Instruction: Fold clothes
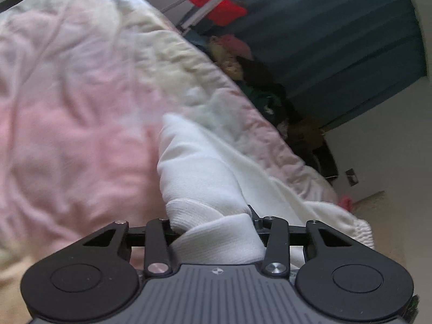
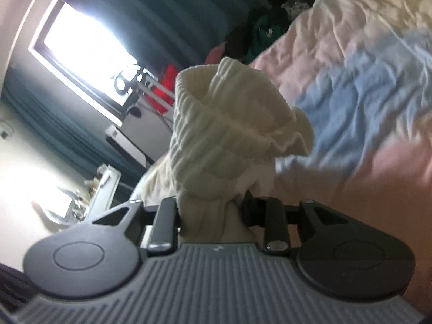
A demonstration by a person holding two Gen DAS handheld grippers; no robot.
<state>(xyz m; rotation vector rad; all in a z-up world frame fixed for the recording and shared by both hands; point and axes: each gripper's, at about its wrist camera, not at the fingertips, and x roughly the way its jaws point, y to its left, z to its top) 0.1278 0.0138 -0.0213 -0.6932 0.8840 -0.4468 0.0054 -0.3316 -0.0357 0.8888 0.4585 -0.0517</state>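
- Your left gripper (image 1: 216, 232): closed on a fold of the white garment (image 1: 205, 167); cloth fills the gap between the jaws and bulges over the linkage bars toward the camera.
- White garment, left view: runs ahead from the jaws in a thick smooth-knit band, then spreads to the right of the gripper, where a gathered, ribbed edge lies near the floor side of the frame.
- Quilt (image 1: 81, 108), left view: pink, cream and white patches, wrinkled, directly ahead and to the left of your gripper; the garment lies against it.
- Clothes pile (image 1: 259, 81): dark and mixed colours, far ahead beyond the quilt's edge, blurred.
- Red item (image 1: 216, 2): far ahead at the top, beside pale rods; identity unclear.
- Dark teal curtain (image 1: 337, 40): farthest out, ahead and to the right.
- Your right gripper (image 2: 213, 213): clamped on a bunched ribbed cream section of the same garment (image 2: 224, 124); the cloth rises ahead of the jaws in a rolled lump with an open ribbed cuff at the top.
- Quilt (image 2: 351, 81), right view: pink, blue and cream patches, ahead and to the right of this gripper, behind the lump.
- Bright window (image 2: 86, 46): far ahead to the left, framed by teal curtains.
- Cluttered surface, lower left: contents too blurred to list.
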